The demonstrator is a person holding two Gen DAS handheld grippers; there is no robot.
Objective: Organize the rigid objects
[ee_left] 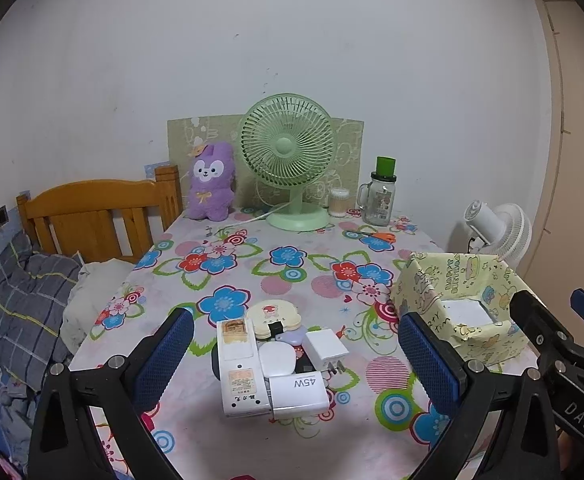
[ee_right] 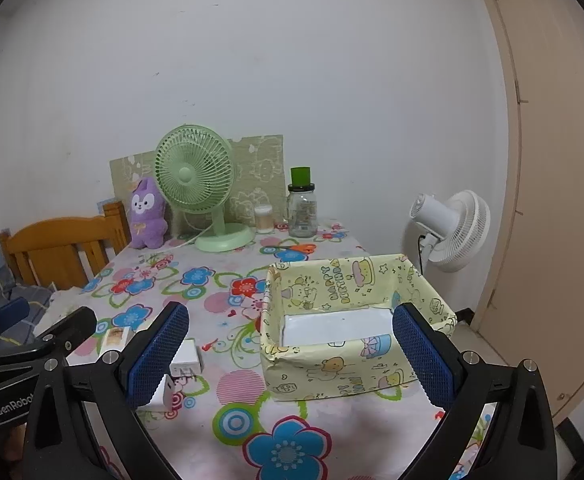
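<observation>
1. Our left hand-held gripper is spread wide, holding nothing; right hand-held gripper too.
2. The pile of white plastic chargers and cases sits dead ahead of the left one, long axis pointing away.
3. The yellow cartoon-paper box on the floral tabletop faces the right one, so left's nearer the pile.

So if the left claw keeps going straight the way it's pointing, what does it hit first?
Most likely the pile of chargers on the table. It sits between the open left claw fingers, just ahead and below. Which piece gets touched first is hard to judge; the 45W charger looks nearest.
</observation>
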